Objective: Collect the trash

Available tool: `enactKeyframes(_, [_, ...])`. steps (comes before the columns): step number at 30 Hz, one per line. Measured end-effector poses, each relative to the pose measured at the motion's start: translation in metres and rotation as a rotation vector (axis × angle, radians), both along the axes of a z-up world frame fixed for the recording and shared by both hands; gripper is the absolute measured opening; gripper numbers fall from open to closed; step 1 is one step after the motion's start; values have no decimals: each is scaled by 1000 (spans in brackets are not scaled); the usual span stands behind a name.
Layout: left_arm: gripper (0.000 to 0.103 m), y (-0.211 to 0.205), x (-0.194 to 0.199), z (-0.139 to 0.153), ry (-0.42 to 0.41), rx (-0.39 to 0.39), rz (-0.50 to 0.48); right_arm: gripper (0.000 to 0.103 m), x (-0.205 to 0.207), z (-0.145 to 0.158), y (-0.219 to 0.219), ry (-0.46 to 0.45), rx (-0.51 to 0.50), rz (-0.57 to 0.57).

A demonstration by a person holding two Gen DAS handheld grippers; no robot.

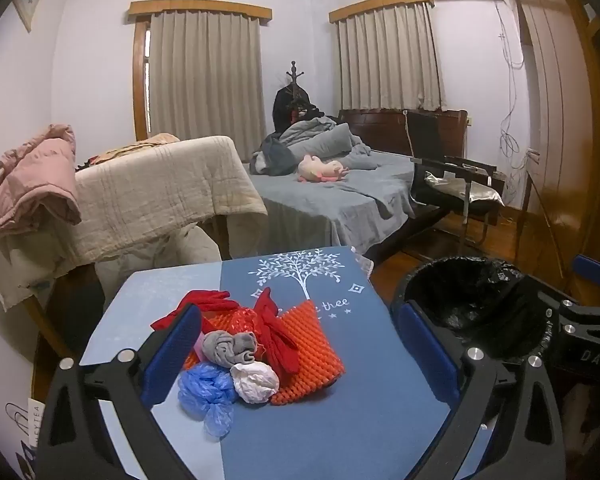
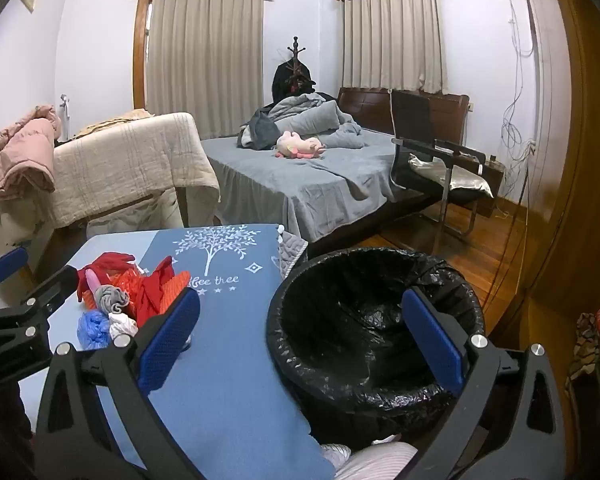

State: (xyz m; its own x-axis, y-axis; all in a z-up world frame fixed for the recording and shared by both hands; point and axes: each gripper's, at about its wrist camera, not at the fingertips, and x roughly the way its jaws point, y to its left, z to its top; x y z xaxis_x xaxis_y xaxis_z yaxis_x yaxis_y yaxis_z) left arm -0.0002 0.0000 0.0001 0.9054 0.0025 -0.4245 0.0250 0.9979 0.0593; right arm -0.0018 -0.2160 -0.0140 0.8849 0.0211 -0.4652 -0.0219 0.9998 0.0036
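Bedroom, blue table (image 1: pixel 340 432): my left gripper (image 1: pixel 300 352) spread wide around trash pile (image 1: pixel 244 356) mid-frame; right gripper (image 2: pixel 300 340) gaping, empty, bin (image 2: pixel 376 320) lower right.

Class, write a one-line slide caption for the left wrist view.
Open left gripper hovers over crumpled blue bag, white wad and grey sock on the table; bin alongside.
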Motion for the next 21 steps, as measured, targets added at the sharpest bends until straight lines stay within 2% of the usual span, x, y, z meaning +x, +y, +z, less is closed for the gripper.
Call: enactKeyframes(21, [97, 0, 0, 0, -1, 1, 1, 98, 0, -1, 0, 1, 6, 0])
